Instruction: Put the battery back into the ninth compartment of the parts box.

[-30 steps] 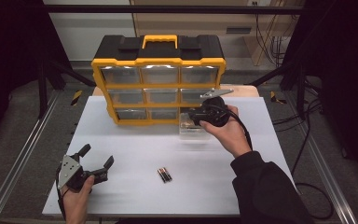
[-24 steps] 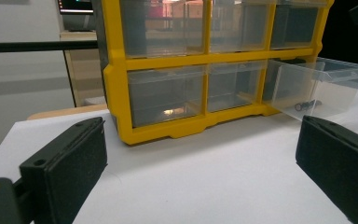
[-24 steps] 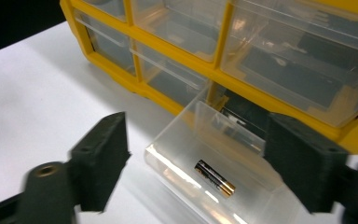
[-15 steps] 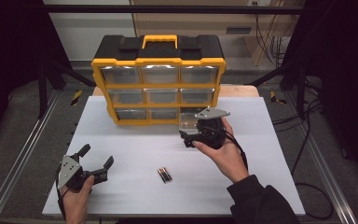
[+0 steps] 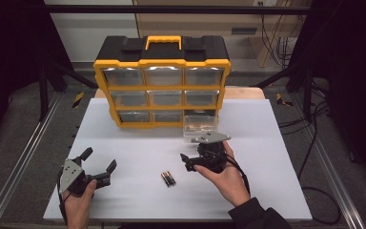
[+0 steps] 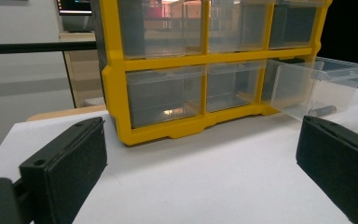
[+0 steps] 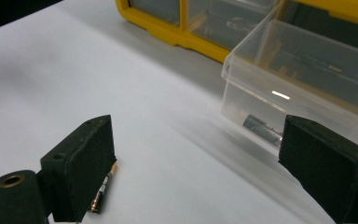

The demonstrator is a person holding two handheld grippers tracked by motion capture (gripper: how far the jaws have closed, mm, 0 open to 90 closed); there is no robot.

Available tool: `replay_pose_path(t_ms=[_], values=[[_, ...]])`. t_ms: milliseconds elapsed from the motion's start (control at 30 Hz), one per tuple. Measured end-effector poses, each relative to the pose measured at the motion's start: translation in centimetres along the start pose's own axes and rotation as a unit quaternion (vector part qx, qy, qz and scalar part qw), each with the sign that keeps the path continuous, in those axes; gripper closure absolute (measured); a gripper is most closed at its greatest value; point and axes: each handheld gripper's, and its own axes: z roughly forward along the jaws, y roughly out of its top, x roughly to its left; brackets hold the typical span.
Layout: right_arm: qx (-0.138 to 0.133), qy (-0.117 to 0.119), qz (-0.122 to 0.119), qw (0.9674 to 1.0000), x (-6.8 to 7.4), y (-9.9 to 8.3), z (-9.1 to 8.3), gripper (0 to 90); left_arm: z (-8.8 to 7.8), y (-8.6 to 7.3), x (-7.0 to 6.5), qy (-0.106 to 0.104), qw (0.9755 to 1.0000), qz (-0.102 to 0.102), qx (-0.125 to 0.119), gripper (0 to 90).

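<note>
Right gripper (image 5: pixel 187 161) low over the white table (image 5: pixel 276 143), near two batteries (image 5: pixel 168 178).

Jaws spread wide, having just been opening, nothing between them; aimed leftward toward the batteries, which lie side by side on the table just beyond the tips, partly hidden behind the left jaw in the right gripper view (image 7: pixel 103 190). Behind, a clear drawer (image 5: pixel 200 128) pulled out of the bottom right slot of the yellow organizer (image 5: pixel 162 62), one battery (image 7: pixel 262 129) lying inside. Left gripper (image 5: pixel 98 164) resting at the near left of the table, jaws spread and empty, well apart from the batteries.
</note>
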Motion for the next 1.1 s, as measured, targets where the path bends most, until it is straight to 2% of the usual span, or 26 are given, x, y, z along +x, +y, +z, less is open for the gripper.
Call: replay_pose_path(t_ms=[267,400,633,933,1100], values=[[0.015,0.003,-0.002,0.9999,0.7,-1.1,0.7,11.0,0.0,0.0,0.0,0.001,1.0000,-0.001,0.000,1.6],[0.033,0.009,-0.007,0.9994,1.6,-2.3,1.5,11.8,0.0,0.0,0.0,0.002,1.0000,0.000,0.000,1.5],[0.048,0.015,-0.003,0.9987,2.5,-3.7,2.2,12.9,0.0,0.0,0.0,0.002,1.0000,-0.001,-0.001,1.6],[0.053,0.023,-0.002,0.9983,3.2,-4.4,2.3,20.2,0.0,0.0,0.0,0.002,1.0000,-0.001,-0.001,1.6],[0.056,0.019,-0.005,0.9982,3.6,-4.5,2.4,29.3,-0.1,0.0,0.0,0.003,1.0000,-0.001,-0.001,1.6]])
